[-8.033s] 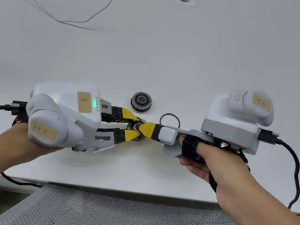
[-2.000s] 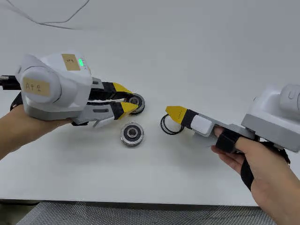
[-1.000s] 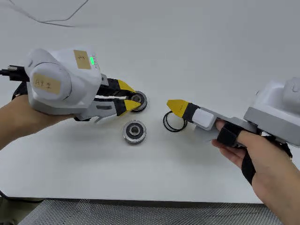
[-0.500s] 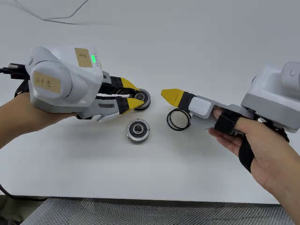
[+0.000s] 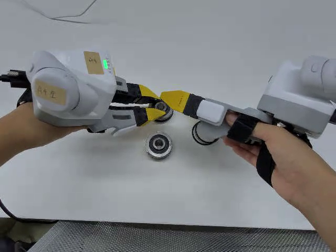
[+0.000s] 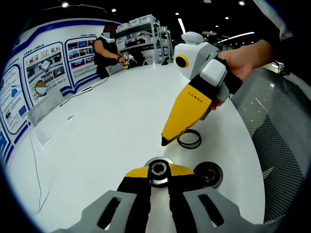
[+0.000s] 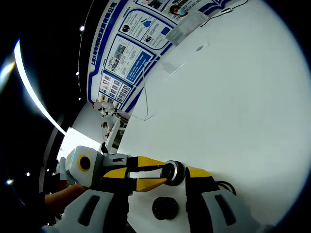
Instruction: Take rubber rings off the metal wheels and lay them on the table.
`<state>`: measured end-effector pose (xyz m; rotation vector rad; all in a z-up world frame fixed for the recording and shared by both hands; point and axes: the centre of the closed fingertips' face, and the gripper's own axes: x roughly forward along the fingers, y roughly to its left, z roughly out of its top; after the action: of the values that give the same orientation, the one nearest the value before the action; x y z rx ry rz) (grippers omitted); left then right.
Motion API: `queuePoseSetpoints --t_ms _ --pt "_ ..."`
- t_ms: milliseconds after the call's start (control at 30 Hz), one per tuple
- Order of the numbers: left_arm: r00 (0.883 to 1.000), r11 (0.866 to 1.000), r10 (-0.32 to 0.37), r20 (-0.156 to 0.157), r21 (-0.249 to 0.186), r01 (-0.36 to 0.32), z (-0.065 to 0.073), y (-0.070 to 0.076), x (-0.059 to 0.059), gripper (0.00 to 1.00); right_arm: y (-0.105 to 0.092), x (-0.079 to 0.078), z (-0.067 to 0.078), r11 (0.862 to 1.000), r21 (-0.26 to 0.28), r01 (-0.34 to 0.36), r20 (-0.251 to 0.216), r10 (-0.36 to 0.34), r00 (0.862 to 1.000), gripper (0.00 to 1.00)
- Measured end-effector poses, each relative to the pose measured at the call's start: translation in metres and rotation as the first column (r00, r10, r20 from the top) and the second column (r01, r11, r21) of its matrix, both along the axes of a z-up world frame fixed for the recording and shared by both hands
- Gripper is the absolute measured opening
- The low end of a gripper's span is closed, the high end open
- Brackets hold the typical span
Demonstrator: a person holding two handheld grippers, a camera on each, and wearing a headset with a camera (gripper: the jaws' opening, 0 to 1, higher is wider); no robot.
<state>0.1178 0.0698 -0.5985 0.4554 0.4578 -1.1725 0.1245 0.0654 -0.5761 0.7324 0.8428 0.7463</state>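
My left gripper is shut on a small metal wheel with a dark rim, held just above the white table. In the left gripper view the wheel sits between my yellow jaw tips. My right gripper comes in from the right, its yellow tip against that wheel. In the right gripper view its jaws stand apart, and the wheel lies by the right tip. Black rubber rings lie on the table, partly hidden under the right gripper.
A second wheel lies flat on the table in front of the held one, also in the left gripper view. A thin cable runs across the far table. The table's front edge is close to me.
My right gripper has moved left from beside the rings up to the wheel in my left gripper. The left gripper has kept hold of the wheel and barely shifted.
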Motion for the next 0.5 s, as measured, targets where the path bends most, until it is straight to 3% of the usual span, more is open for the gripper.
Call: queuePoseSetpoints --t_ms 167,500 --pt "1.000 1.000 -0.013 0.004 -0.002 0.013 0.001 -0.001 -0.001 0.13 0.007 -0.002 -0.003 1.000 -0.002 -0.021 -0.008 0.021 1.000 0.53" --pt "1.000 1.000 -0.025 0.008 -0.004 0.025 0.000 0.000 -0.001 0.13 0.012 -0.001 -0.005 1.000 0.018 -0.025 -0.037 0.026 0.999 0.54"
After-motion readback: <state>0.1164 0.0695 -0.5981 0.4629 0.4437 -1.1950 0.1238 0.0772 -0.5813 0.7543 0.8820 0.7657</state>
